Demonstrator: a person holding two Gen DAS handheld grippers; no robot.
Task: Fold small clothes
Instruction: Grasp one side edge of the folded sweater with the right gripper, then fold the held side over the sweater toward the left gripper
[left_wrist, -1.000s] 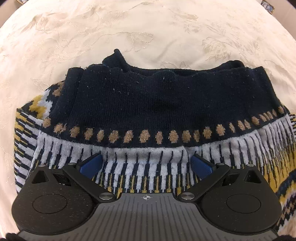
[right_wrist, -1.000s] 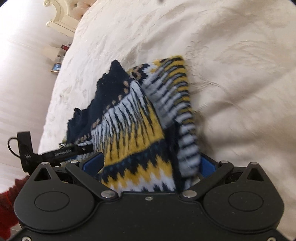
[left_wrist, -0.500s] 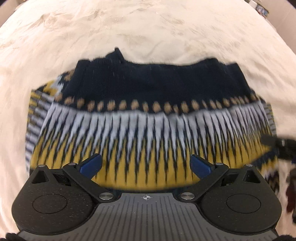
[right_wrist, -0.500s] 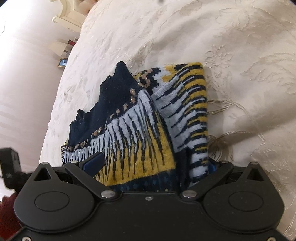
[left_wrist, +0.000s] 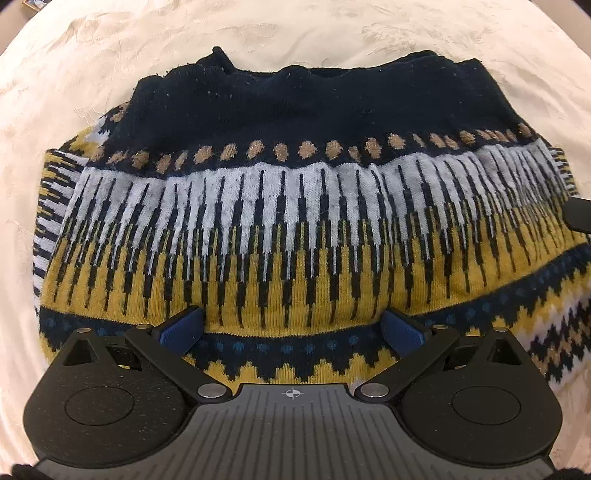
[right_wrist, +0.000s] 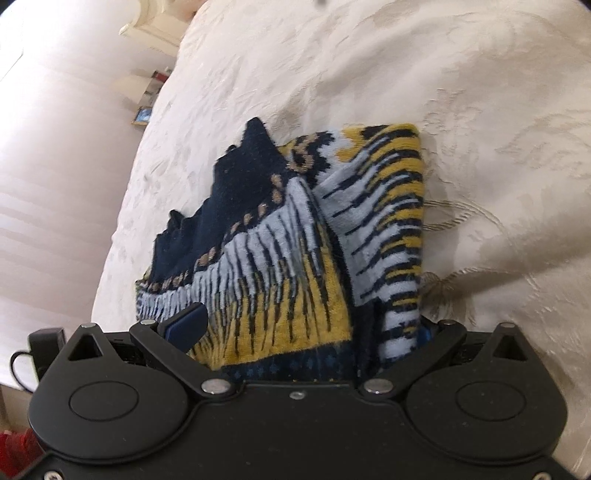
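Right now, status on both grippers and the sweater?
Left gripper open, jaws wide over the folded sweater. Right gripper open, sweater edge between its jaws. Sweater lies on the cream bedspread. Nothing in the way.

A cream bedspread (left_wrist: 295, 33) with a woven floral pattern fills the area ahead of and to both sides of the fingers. In the right wrist view, a pale headboard (right_wrist: 155, 26) and a small framed picture (right_wrist: 142, 115) lie far ahead, left of the fingers.
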